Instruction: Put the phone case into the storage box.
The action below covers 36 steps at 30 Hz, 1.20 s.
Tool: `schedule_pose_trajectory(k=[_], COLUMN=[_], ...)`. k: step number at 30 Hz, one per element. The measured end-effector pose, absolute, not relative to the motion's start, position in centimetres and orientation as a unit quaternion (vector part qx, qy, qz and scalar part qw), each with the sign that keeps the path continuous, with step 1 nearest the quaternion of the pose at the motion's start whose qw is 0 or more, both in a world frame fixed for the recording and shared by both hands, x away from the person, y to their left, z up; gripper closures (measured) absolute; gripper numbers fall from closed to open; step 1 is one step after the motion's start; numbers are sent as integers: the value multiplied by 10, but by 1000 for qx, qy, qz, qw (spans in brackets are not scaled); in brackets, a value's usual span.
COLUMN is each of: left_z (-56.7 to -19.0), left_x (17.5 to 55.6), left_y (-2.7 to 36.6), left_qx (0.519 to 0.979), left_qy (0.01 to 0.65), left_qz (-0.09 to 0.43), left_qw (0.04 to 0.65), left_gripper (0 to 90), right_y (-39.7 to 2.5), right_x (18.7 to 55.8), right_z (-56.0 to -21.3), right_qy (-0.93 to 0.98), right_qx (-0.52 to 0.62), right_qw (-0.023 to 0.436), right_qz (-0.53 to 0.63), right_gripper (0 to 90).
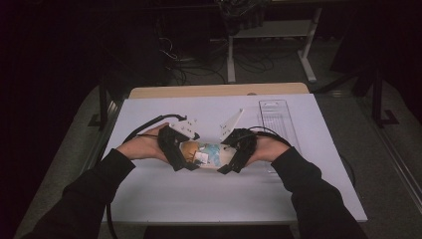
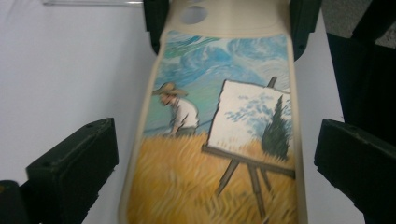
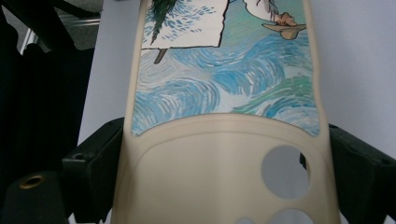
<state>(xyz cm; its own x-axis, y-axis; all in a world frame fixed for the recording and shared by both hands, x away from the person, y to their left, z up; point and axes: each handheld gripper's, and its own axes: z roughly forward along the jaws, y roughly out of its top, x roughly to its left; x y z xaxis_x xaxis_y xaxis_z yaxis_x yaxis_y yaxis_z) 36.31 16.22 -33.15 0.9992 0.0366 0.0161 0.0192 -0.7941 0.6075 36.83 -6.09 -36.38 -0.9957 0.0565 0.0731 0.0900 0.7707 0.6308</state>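
The phone case (image 1: 211,153) was already up between both claws, right claw (image 1: 230,162) clenched on its camera-hole end, while the left claw (image 1: 185,162) looked released, jaws apart beside the wheat-field end. Nothing blocked them; a clear tray (image 1: 276,119) lay beyond the right claw on the white surface (image 1: 199,199).
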Motion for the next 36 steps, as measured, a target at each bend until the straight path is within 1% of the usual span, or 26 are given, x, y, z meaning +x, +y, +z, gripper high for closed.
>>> schedule_pose_trajectory(k=[6,20,23,27,29,30,33,36], left_z=[-327,-337,-341,-352,-359,-361,-371,-378], left_x=[366,367,363,360,358,358,355,352], left_y=[175,201,205,209,211,213,217,220], left_qx=[934,921,915,913,905,906,899,897], left_qy=[48,128,143,165,189,188,214,224], left_qz=[30,58,61,76,76,78,80,85], left_qw=[352,364,371,366,373,371,373,371], left_gripper=[0,0,0,0,0,0,0,0], right_y=[-69,-86,-88,-89,-89,-90,-92,-93], right_x=[370,376,378,379,380,380,382,383], right_z=[-367,-372,-374,-378,-379,-380,-380,-381], right_qy=[-940,-936,-935,-933,-933,-933,-930,-928], right_qx=[-64,-115,-126,-139,-144,-151,-162,-165], right_qw=[29,22,16,16,14,11,2,4], right_qz=[-333,-332,-332,-330,-328,-328,-329,-332], right_gripper=[101,98,98,98,97,97,97,97])
